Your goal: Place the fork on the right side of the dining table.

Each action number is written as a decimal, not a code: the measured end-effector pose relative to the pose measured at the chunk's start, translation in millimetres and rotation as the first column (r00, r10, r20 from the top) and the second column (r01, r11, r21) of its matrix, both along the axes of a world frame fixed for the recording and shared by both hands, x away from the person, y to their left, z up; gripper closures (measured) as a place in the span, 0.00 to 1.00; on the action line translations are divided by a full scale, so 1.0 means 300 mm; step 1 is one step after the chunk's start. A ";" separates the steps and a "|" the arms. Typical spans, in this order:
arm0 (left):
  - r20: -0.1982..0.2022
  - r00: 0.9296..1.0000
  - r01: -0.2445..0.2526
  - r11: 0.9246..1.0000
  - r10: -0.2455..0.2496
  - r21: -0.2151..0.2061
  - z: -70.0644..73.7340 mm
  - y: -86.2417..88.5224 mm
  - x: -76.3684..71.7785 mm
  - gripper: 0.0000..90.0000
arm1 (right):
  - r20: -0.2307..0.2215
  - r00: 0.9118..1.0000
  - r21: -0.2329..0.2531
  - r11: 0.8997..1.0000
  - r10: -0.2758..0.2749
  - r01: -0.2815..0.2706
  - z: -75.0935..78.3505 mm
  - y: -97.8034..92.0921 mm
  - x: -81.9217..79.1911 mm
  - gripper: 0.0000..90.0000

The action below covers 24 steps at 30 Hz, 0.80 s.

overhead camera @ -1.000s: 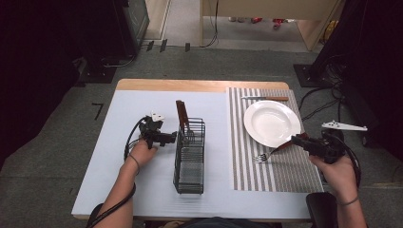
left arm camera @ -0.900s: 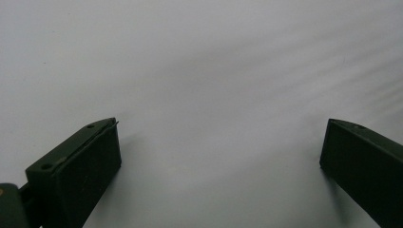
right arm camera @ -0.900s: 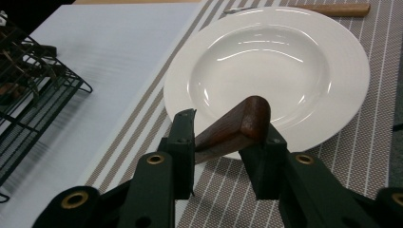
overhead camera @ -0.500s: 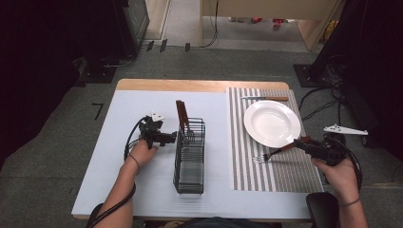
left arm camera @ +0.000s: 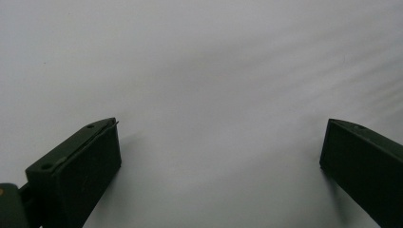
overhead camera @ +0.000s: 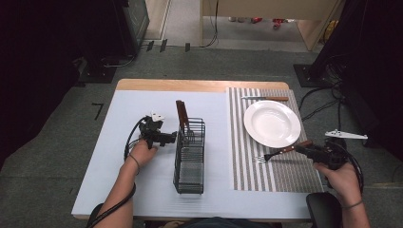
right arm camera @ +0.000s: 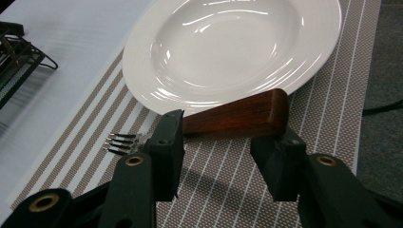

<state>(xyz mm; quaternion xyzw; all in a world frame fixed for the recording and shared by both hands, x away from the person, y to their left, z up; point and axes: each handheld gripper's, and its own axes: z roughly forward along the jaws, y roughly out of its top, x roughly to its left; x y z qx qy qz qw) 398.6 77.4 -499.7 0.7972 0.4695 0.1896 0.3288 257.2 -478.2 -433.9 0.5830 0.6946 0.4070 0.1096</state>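
Observation:
A fork with a brown wooden handle lies on the striped placemat, just in front of the white plate, handle end touching the plate's rim. My right gripper stands open right behind that handle, and in the right gripper view the handle lies across beyond the two jaw tips, not clamped. My left gripper rests open beside the black wire basket; the left gripper view has bare white table between its jaws.
A brown-handled utensil stands upright in the basket's far end. A knife lies across the placemat's far edge behind the plate. The white table top ends close to the right hand; dark floor and cables surround it.
My right gripper has drawn back slightly to the right, and the fork now lies on the placemat with the jaws apart behind its handle. The left gripper has stayed put.

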 end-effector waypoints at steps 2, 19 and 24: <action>0.000 1.000 0.000 1.000 0.000 0.000 0.000 0.000 0.000 0.00 | -0.002 1.000 0.010 1.000 0.003 -0.003 -0.009 -0.003 0.000 0.61; 0.000 1.000 0.000 1.000 0.000 0.000 0.000 0.000 0.000 0.00 | 0.018 1.000 0.035 0.999 0.006 -0.006 -0.048 -0.023 0.010 0.59; 0.000 1.000 0.000 1.000 0.000 0.000 0.000 0.000 0.000 0.00 | 0.004 1.000 0.018 1.000 0.019 -0.019 -0.057 -0.010 0.018 0.60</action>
